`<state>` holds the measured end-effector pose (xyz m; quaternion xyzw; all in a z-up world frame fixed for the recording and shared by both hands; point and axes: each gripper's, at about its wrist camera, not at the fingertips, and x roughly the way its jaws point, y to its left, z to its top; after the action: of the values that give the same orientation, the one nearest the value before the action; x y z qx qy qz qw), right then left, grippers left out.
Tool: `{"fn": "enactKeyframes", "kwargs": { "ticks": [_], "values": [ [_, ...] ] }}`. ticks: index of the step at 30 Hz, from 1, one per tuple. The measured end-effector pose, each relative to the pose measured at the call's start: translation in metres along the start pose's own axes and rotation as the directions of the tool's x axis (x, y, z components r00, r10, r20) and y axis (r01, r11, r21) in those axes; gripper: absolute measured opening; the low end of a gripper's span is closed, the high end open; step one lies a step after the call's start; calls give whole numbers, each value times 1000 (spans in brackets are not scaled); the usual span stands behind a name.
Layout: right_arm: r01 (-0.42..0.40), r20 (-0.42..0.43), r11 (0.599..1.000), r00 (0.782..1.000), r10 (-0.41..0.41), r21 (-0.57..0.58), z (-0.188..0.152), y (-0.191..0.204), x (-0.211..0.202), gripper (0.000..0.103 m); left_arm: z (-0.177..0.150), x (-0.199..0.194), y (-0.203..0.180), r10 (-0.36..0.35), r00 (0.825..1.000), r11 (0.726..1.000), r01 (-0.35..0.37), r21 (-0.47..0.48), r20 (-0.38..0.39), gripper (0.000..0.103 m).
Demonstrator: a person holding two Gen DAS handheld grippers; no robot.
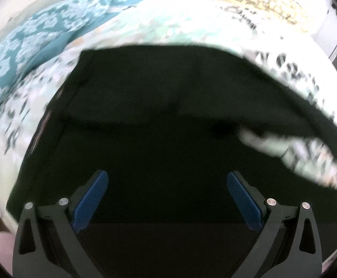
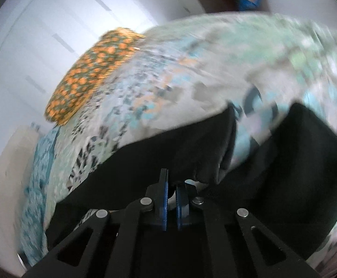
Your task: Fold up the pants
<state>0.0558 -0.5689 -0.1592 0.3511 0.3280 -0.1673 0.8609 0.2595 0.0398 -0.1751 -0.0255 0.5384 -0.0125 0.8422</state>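
Right gripper (image 2: 171, 202) pinches the black pants (image 2: 145, 162); our left gripper (image 1: 167, 199) gapes empty above them. We're mid-fold; next, lay that edge across.

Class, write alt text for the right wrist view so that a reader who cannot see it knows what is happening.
The right claw, its blue pads nearly together, appears to pinch an edge of black pants on a bed with a pale patterned bedspread. An orange-spotted cloth lies further back near a white wall; the image is motion-blurred.
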Motion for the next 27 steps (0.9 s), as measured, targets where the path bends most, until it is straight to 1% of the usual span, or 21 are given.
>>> {"fn": "enactKeyframes", "kwargs": {
  "ticks": [2, 4, 6, 8, 10, 12, 15, 17, 20, 21, 22, 23, 24, 26, 27],
  "values": [
    [-7, 17, 1000, 1000, 8, -28, 0, 5, -7, 6, 27, 1, -11, -40, 999, 999, 40, -21, -1, 102],
    [-18, 33, 999, 999, 19, -40, 1, 7, -13, 6, 59, 7, -22, -103, 995, 993, 102, -66, -6, 102],
    [-35, 42, 999, 998, 36, -32, 1, 7, -19, 6, 93, 20, -32, -180, 983, 975, 174, -140, -30, 102],
    [-48, 46, 999, 998, 49, -23, 2, 7, -25, 6, 117, 36, -39, -231, 971, 953, 214, -215, -55, 102],
    [-66, 50, 998, 997, 67, -23, 1, 8, -32, 6, 133, 51, -49, -258, 963, 937, 229, -264, -81, 102],
    [-93, 57, 995, 994, 94, -32, 1, 12, -42, 6, 141, 69, -58, -272, 955, 929, 229, -290, -117, 102],
    [-124, 74, 991, 989, 128, -58, 2, 20, -59, 6, 142, 92, -68, -250, 955, 931, 193, -310, -156, 102],
    [-151, 85, 986, 984, 157, -74, 3, 26, -73, 6, 144, 102, -69, -243, 956, 927, 179, -330, -165, 102],
    [-184, 87, 977, 977, 194, -111, 3, 33, -93, 6, 144, 112, -65, -267, 951, 904, 190, -384, -158, 101],
    [-200, 82, 973, 974, 210, -116, 3, 35, -99, 5, 143, 114, -63, -282, 947, 892, 201, -405, -151, 98],
    [-212, 76, 970, 972, 222, -116, 2, 35, -105, 5, 143, 115, -60, -298, 944, 880, 213, -424, -144, 89],
    [-223, 72, 968, 970, 232, -117, 1, 35, -109, 5, 143, 115, -58, -310, 940, 873, 221, -435, -144, 82],
    [-237, 69, 964, 967, 247, -119, 0, 35, -116, 5, 143, 118, -57, -331, 931, 865, 234, -444, -153, 72],
    [-247, 66, 960, 964, 257, -135, 0, 36, -126, 5, 144, 119, -55, -356, 921, 858, 254, -446, -160, 54],
    [-244, 66, 958, 964, 256, -151, -1, 37, -132, 5, 144, 118, -54, -359, 920, 859, 260, -440, -159, 35]
  ]
}}
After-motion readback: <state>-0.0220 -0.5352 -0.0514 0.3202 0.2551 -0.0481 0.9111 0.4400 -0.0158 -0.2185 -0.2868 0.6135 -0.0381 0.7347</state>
